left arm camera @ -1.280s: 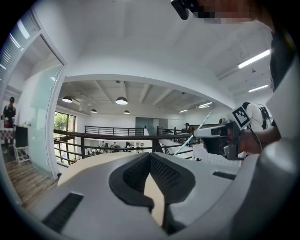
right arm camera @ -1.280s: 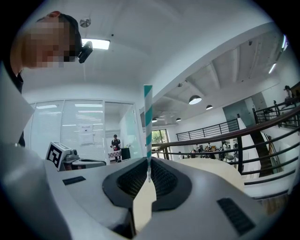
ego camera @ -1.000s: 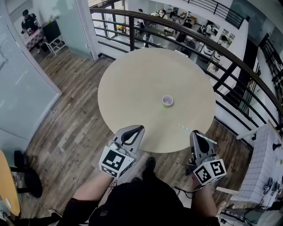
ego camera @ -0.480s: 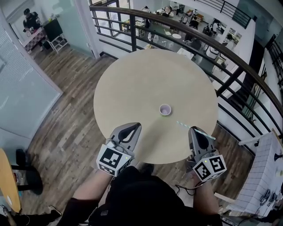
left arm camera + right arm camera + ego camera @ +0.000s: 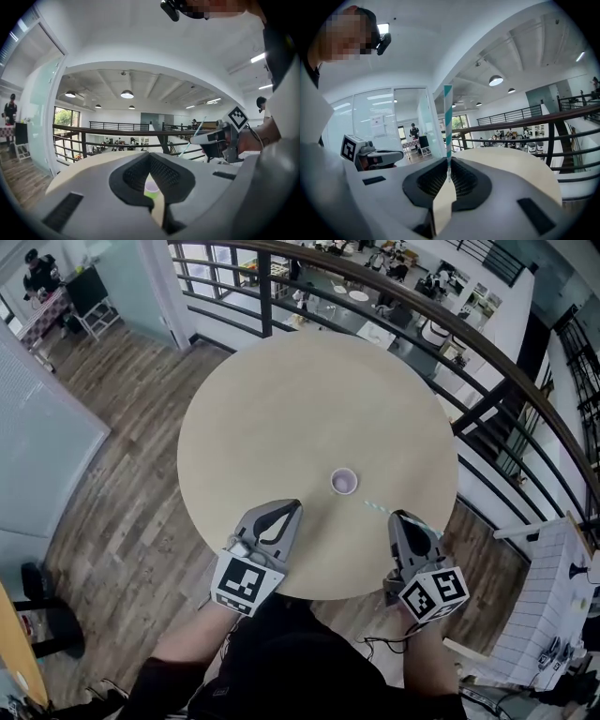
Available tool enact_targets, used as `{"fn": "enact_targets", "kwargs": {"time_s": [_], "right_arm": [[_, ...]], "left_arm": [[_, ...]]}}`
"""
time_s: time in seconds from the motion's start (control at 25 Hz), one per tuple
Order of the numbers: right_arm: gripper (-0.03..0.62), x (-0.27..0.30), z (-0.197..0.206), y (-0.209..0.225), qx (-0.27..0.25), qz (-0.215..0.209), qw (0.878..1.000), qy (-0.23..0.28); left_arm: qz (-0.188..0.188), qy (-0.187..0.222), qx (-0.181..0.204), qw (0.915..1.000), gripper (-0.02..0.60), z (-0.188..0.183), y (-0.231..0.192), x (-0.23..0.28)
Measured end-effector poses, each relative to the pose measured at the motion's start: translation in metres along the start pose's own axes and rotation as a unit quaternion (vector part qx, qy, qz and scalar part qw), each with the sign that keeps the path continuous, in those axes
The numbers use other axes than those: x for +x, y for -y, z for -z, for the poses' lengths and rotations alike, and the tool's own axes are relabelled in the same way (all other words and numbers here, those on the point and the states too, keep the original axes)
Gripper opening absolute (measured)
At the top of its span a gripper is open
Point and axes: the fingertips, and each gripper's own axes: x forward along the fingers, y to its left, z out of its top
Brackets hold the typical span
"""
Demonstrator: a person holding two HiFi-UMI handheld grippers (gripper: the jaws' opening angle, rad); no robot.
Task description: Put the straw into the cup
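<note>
A small purple-rimmed cup (image 5: 344, 481) stands upright on the round beige table (image 5: 272, 399), right of centre on its near half. My right gripper (image 5: 403, 517) is shut on a teal-and-white striped straw (image 5: 378, 508), whose free end points toward the cup and stops short of it. In the right gripper view the straw (image 5: 448, 117) rises straight up out of the jaws. My left gripper (image 5: 292, 507) hovers over the table's near edge, left of the cup, shut and holding nothing. Through its jaws I see the cup (image 5: 151, 187) ahead, with the right gripper (image 5: 208, 138) off to the right.
A dark metal railing (image 5: 487, 399) curves round the table's far and right sides, above a lower floor. Wood flooring (image 5: 122, 484) lies to the left beside a glass wall (image 5: 42, 442). A white gridded surface (image 5: 553, 596) stands at the right.
Both grippers have moved forward from short of the table to over its near edge, closer to the cup. The straw stays in the right gripper.
</note>
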Motion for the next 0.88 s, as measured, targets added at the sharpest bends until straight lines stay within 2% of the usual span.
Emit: {"fn": "enact_targets", "kwargs": {"time_s": [0.4,0.88], "right_arm": [[0.038,0.067,0.037,0.027,0.01,0.005,0.999,-0.049],[0.037,0.123,0.104,0.057,0.017,0.016,0.994,-0.105]], "left_arm": [[0.003,-0.024,-0.019,0.9995,0.006,0.039,-0.034,0.043],[0.013,-0.067,-0.038,0.997,0.006,0.096,-0.048,0.075]]}}
